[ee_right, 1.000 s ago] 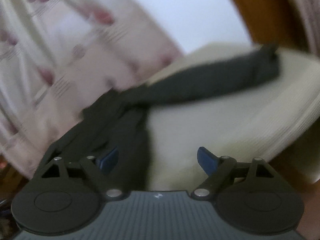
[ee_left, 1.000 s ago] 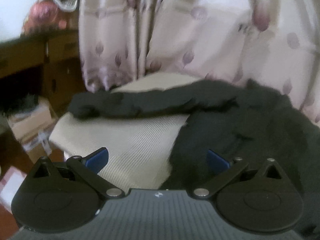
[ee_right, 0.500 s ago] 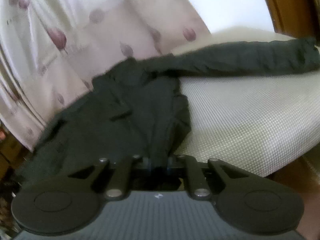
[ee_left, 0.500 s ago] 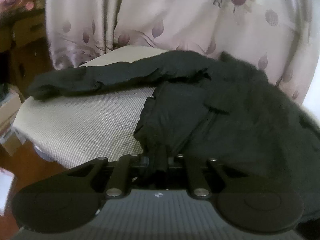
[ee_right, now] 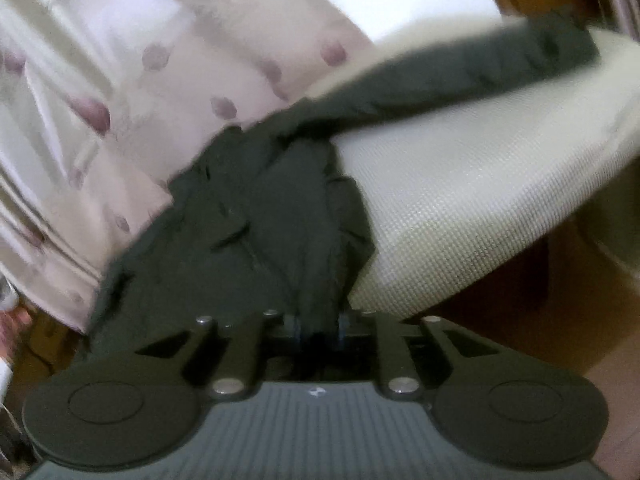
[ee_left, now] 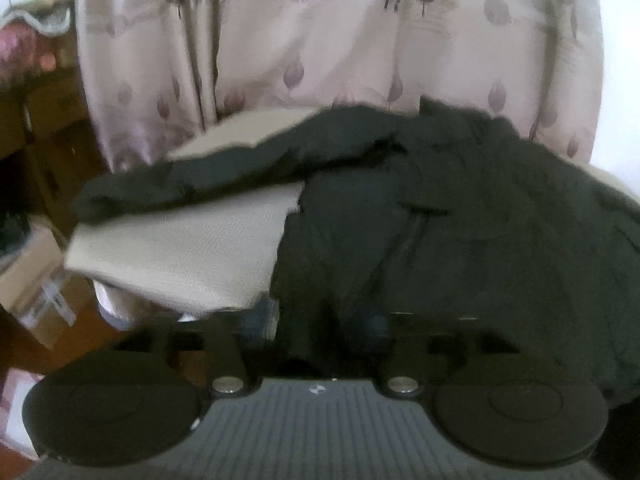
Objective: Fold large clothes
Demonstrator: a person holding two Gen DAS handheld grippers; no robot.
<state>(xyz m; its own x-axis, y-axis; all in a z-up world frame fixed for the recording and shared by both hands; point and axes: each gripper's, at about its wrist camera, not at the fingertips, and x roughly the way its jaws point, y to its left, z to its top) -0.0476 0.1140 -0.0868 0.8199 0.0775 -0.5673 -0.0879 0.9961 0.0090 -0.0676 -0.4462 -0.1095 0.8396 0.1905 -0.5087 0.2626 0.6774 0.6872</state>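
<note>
Both grippers have gone from wide apart over the cloth a second ago to clamped on it, and the grip carries over from the half-second frame.

Left gripper (ee_left: 320,332): jaws drawn in on the near hem of the jacket (ee_left: 460,232); dark cloth fills the gap between them. Frame is blurred, so I cannot tell how much cloth is pinched.

Right gripper (ee_right: 318,330): jaws together on a bunched corner of the same jacket (ee_right: 256,224), cloth running straight up out of the pinch.

Jacket position: body lies across the lower centre and right of the left view, on the pad (ee_left: 180,248), a pale woven surface. One sleeve (ee_left: 192,180) stretches flat toward the left edge of that frame; in the right view it runs to the upper right. Curtain (ee_left: 320,48) hangs behind. A box (ee_left: 36,280) sits on the floor at lower left.

Since half a second ago the hem looks lifted and drawn toward both cameras, with folds rising from the right pinch.

Judgement: grasp stage done, first fold starting. Next likely move is carrying the hem up and over toward the collar. Risk: the sleeve is spread out and may drag or twist under the fold.
</note>
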